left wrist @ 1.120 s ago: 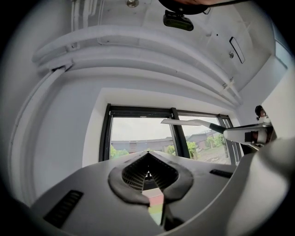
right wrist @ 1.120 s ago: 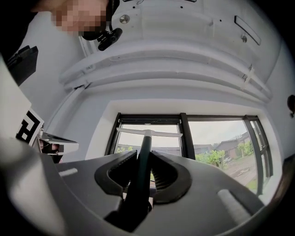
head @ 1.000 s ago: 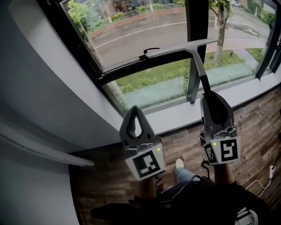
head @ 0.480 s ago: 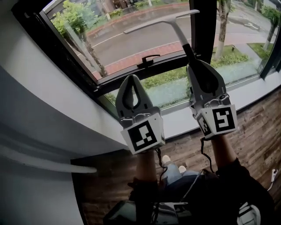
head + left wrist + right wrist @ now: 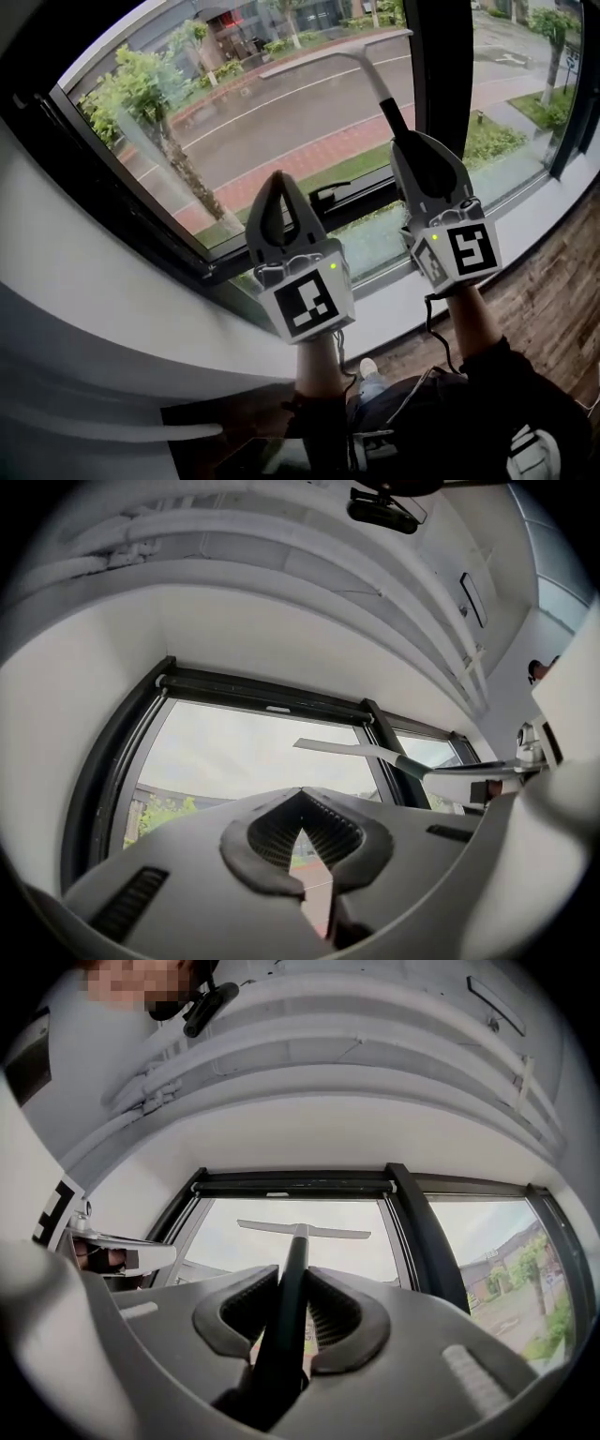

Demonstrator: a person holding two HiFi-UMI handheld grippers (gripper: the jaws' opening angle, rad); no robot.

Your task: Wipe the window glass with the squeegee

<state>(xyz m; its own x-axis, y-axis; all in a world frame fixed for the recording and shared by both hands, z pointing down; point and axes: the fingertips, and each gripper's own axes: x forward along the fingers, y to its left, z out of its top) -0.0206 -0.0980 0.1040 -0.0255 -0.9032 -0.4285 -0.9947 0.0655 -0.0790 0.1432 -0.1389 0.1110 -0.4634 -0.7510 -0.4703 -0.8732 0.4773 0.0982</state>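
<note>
Grey squeegee [image 5: 373, 75]: dark handle pinched between jaws of your right gripper [image 5: 405, 141]. Blade sits crosswise, high on window glass [image 5: 262, 112]; contact with pane not discernible. Your left gripper [image 5: 278, 180]: jaws pressed together, nothing between them, positioned beside right gripper, lower than blade.

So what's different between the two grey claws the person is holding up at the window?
The right gripper is clamped on the dark handle of the squeegee; the left gripper has its jaws closed on nothing. In the head view the right gripper sits higher before the window glass, the left gripper lower. Their marker cubes carry different patterns. Both are grey, two-jawed and point up at the pane.
</note>
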